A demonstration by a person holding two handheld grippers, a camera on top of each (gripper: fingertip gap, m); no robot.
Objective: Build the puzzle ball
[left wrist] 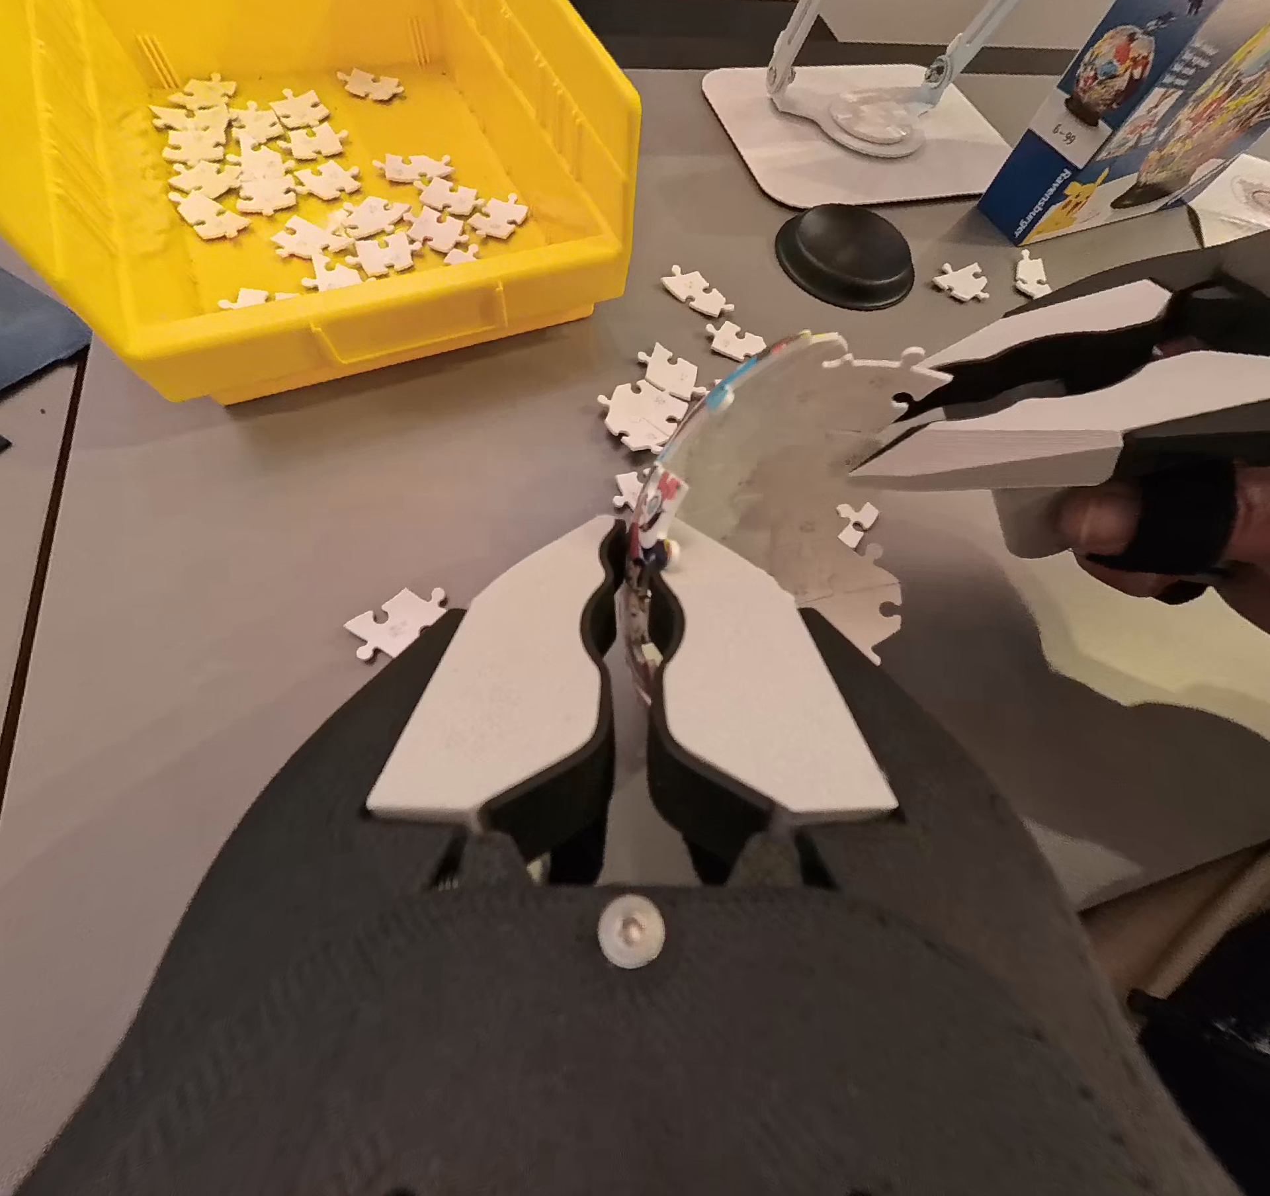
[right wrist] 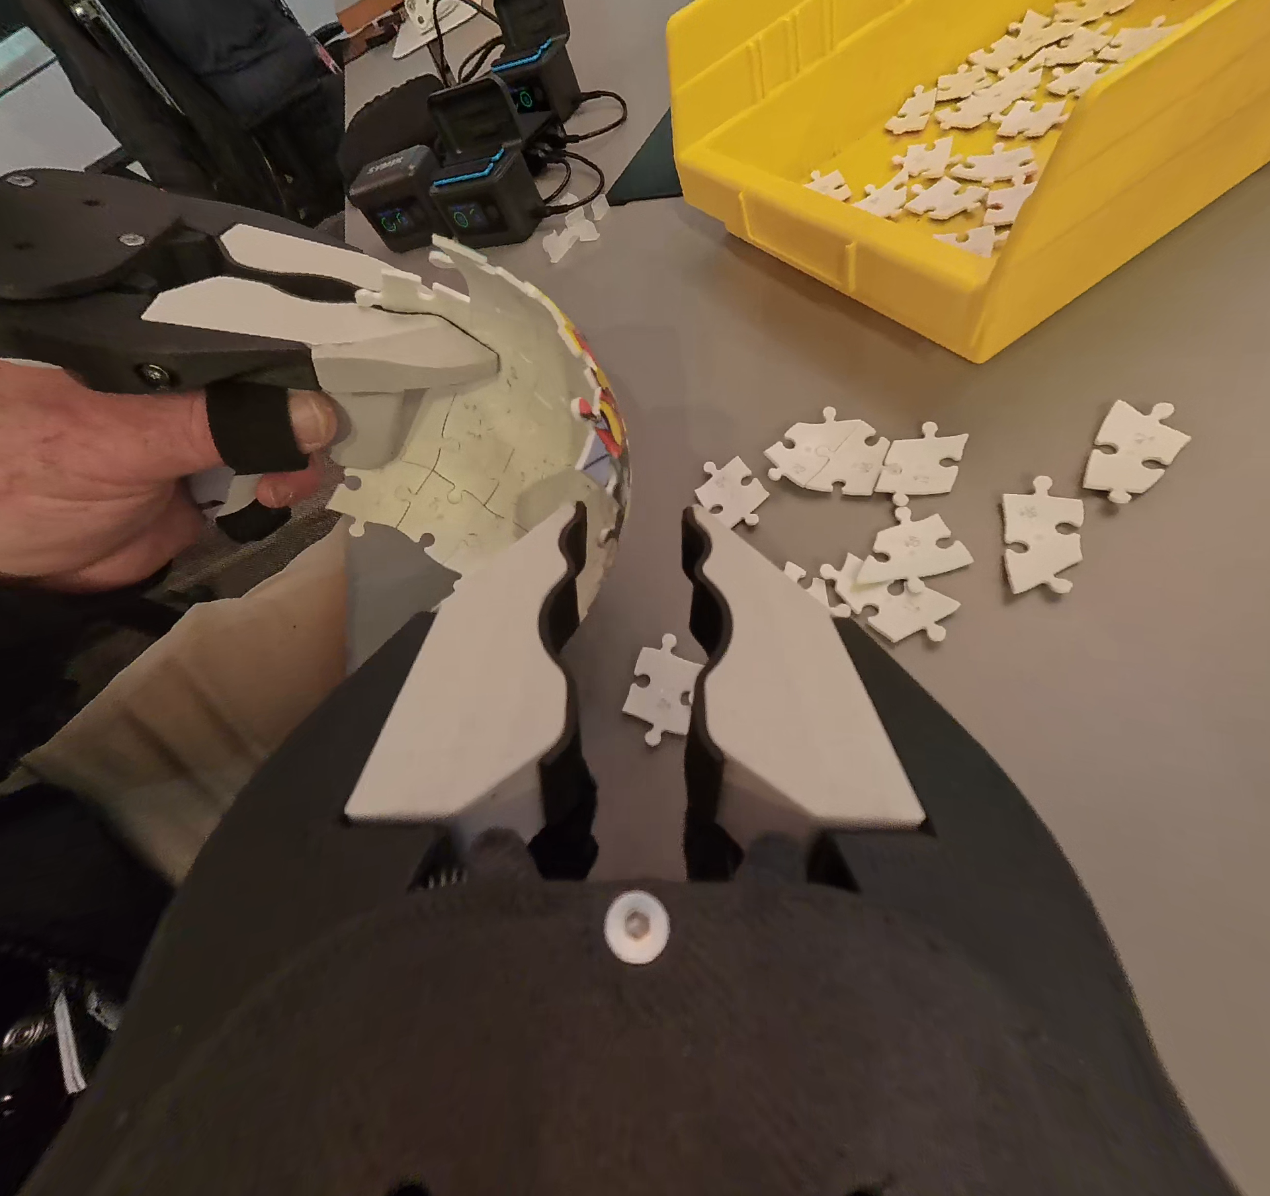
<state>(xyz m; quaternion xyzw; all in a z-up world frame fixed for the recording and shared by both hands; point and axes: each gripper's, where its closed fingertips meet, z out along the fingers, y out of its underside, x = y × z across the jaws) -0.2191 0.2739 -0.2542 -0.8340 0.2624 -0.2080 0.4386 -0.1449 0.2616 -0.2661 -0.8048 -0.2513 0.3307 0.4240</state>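
A partly built puzzle ball shell (left wrist: 770,448), pale inside and colourful outside, is held up above the grey table. My left gripper (left wrist: 636,537) is shut on the shell's rim; it also shows at the left of the right wrist view (right wrist: 467,331). My right gripper (right wrist: 632,517) is open, and the shell's (right wrist: 467,455) near edge lies between its fingertips without being clamped. It enters the left wrist view from the right (left wrist: 900,421). Loose white pieces (right wrist: 859,455) lie face down on the table beside the shell.
A yellow bin (left wrist: 385,345) with several more pieces (left wrist: 309,180) stands at the back left. A black round stand (left wrist: 844,254), the puzzle box (left wrist: 1134,132) and a white lamp base (left wrist: 859,132) are behind. Black chargers with cables (right wrist: 474,153) sit beyond the shell. The grippers' ends are close to 8 centimeters from one another.
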